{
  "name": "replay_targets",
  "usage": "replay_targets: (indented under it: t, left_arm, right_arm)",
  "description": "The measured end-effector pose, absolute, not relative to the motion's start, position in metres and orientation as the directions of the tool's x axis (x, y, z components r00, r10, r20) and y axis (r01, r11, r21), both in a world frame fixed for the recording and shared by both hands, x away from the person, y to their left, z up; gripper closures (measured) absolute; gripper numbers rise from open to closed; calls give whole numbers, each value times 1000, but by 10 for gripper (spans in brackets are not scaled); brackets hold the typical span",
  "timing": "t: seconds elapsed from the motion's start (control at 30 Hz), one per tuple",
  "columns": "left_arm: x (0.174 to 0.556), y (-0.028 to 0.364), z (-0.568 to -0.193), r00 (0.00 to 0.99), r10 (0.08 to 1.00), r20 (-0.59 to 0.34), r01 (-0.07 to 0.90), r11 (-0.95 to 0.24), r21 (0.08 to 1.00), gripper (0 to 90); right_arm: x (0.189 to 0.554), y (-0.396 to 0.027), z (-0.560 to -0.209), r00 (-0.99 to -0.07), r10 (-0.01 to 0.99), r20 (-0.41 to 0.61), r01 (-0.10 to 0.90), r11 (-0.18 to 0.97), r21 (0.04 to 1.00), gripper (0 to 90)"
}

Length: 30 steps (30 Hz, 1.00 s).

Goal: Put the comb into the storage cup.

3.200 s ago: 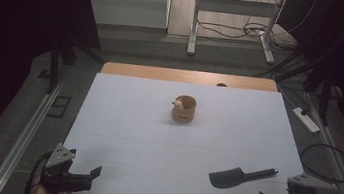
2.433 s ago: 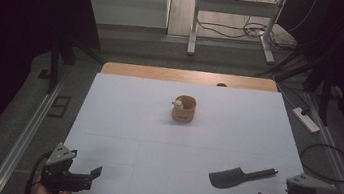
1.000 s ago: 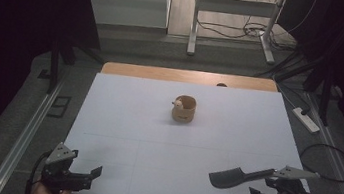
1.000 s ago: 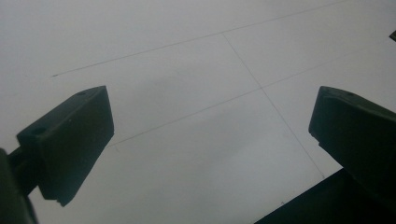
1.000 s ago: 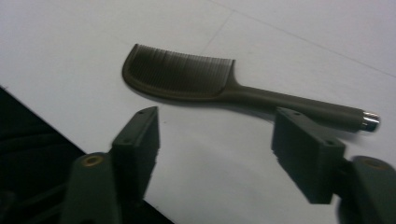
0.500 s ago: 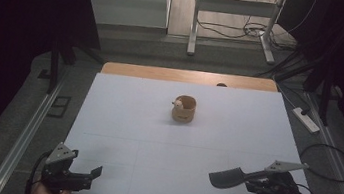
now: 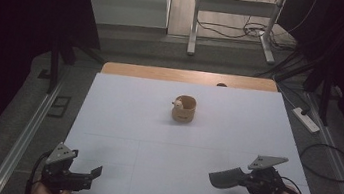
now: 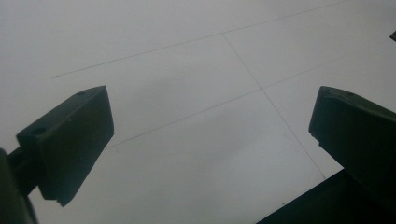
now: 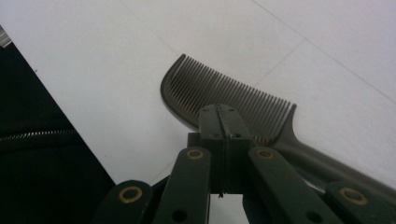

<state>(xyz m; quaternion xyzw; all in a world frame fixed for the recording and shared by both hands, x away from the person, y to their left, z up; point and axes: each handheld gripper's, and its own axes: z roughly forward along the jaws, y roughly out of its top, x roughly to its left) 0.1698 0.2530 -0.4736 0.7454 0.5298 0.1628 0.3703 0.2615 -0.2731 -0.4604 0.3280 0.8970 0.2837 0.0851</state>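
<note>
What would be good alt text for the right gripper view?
The right gripper, jaws closed together, is on the spine of a dark comb that lies on a white table. The comb's handle runs off to the lower right.

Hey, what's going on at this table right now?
A person works with a handheld gripper in each hand at a white table. The right gripper has just closed its jaws on a dark comb near the table's front right; the jaws look pressed together over the comb's spine. The left gripper hangs open at the front left corner with nothing between its jaws. A small brown cup stands untouched in the middle of the table.
</note>
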Motion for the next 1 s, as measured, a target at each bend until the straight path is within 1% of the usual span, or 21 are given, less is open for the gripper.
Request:
replay_targets:
  t: [0.63,0.8,1.0]
  left_arm:
    - [169,253,-473,387,910,-150,667,-165,727,8]
    - [169,253,-473,389,909,-150,666,-165,728,8]
    - [169,253,-473,390,908,-150,665,-166,728,9]
  right_arm:
    - [264,-261,-479,-800,599,44,526,663,533,896]
    - [260,-258,-486,-820,571,49,509,685,521,895]
    - [257,-254,-491,-834,552,32,491,713,501,896]
